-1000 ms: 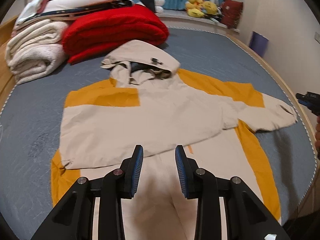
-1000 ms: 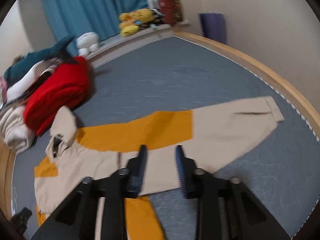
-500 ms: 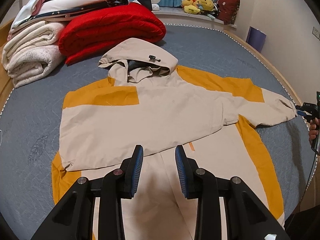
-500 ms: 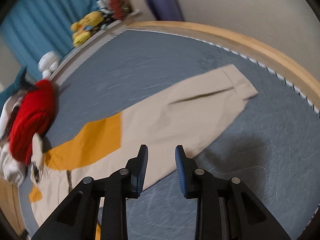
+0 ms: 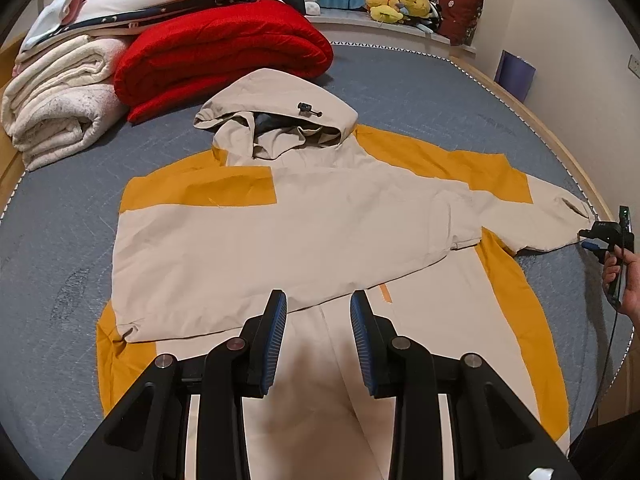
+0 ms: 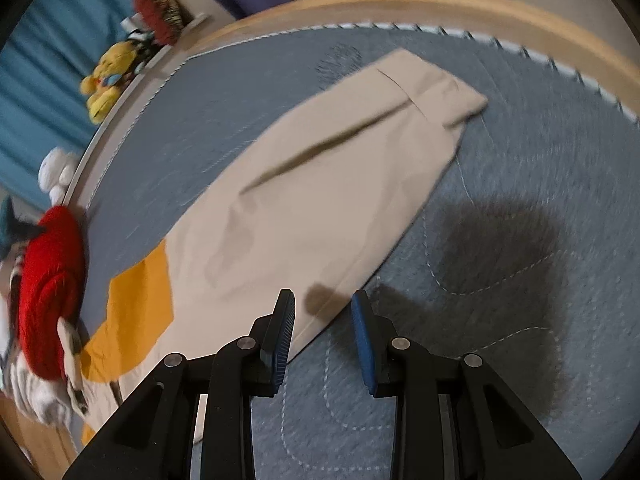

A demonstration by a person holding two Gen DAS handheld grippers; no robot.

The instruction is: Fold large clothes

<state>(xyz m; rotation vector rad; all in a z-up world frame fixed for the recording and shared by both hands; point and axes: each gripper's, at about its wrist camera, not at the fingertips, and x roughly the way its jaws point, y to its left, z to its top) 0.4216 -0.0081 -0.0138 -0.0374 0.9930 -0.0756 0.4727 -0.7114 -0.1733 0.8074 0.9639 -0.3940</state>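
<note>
Beige-and-mustard hooded jacket (image 5: 280,232) spread flat on the grey quilted bed (image 5: 420,88), one tool over its hem and one by its sleeve.

The left tool (image 5: 318,340) hangs above the jacket's lower middle, its blue pads parted a little with nothing between them; the folded-in left sleeve lies across the body just beyond its tips. The right tool (image 6: 324,332), jaws having just opened a bit and likewise empty, sits low over the bed at the near edge of the outstretched right sleeve (image 6: 320,184), whose cuff points toward the wooden bed frame (image 6: 440,4). In the left view that tool (image 5: 600,238) shows beside the cuff, gripped by a hand (image 5: 624,280). Folded red blanket (image 5: 224,52) and white towels (image 5: 60,100) lie past the hood.
</note>
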